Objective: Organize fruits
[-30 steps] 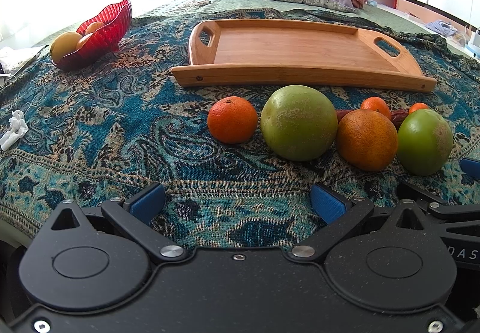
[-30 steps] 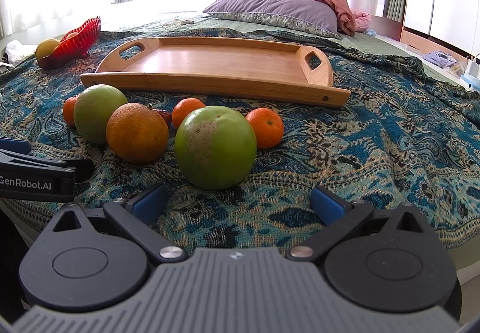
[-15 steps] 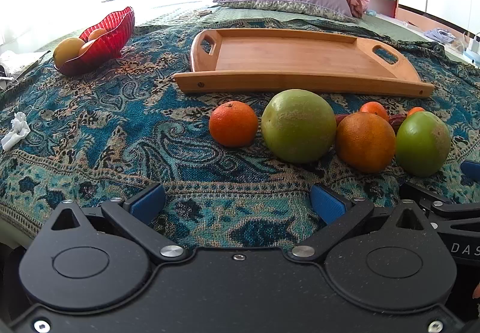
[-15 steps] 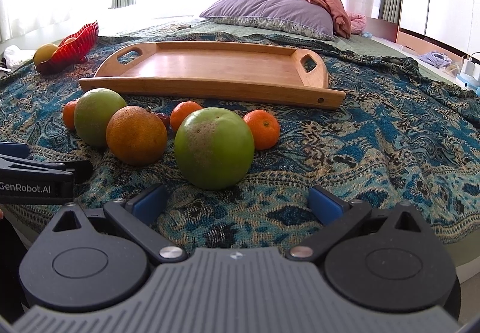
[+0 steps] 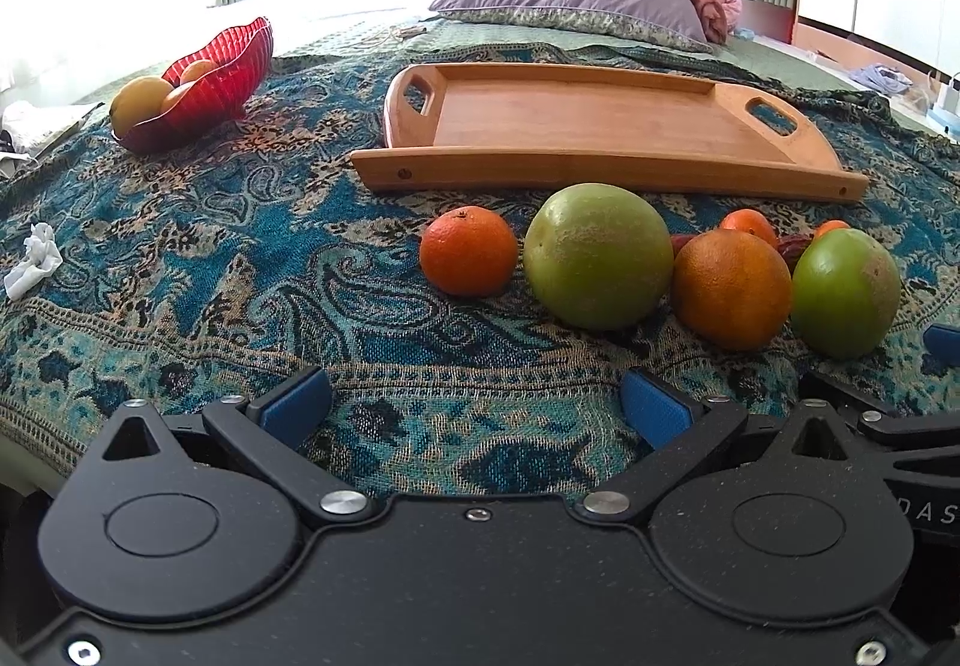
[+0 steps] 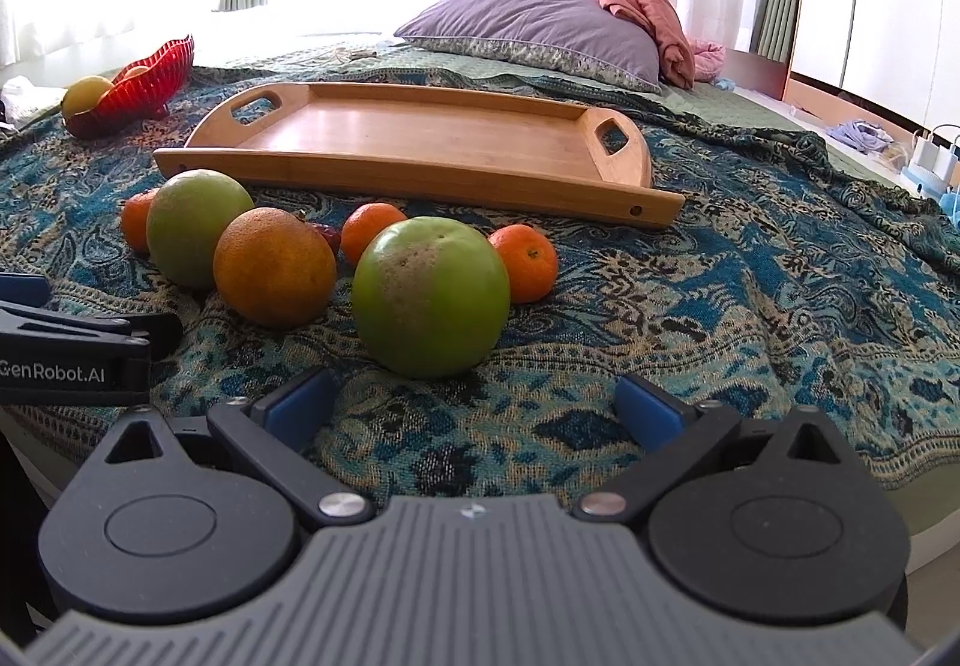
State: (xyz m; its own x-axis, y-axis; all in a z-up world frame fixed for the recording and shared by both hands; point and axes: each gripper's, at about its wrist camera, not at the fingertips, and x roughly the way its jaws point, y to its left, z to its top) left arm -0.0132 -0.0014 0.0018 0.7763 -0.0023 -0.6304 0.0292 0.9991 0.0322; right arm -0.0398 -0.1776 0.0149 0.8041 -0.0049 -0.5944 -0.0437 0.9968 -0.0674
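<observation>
Loose fruit lies in a row on the patterned bedspread in front of an empty wooden tray (image 5: 588, 126) (image 6: 420, 138). In the left wrist view: a small mandarin (image 5: 468, 250), a big green fruit (image 5: 597, 256), a large orange (image 5: 731, 289) and a second green fruit (image 5: 846, 294), with two small mandarins behind. My left gripper (image 5: 477, 405) is open, just short of the row. My right gripper (image 6: 474, 405) is open too, right before the green fruit (image 6: 431, 297); beside that fruit sit the large orange (image 6: 274, 267) and a mandarin (image 6: 525, 263). Neither gripper holds anything.
A red glass bowl (image 5: 204, 87) (image 6: 141, 87) with yellow and orange fruit stands far left. A crumpled white tissue (image 5: 33, 259) lies on the bedspread at left. A purple pillow (image 6: 534, 33) and pink bedding are behind the tray. The left gripper's body (image 6: 78, 354) shows at the right view's left edge.
Both cameras have risen and tilted slightly, so the tray and fruit sit a little lower in view. No fruit has moved and both grippers stay open.
</observation>
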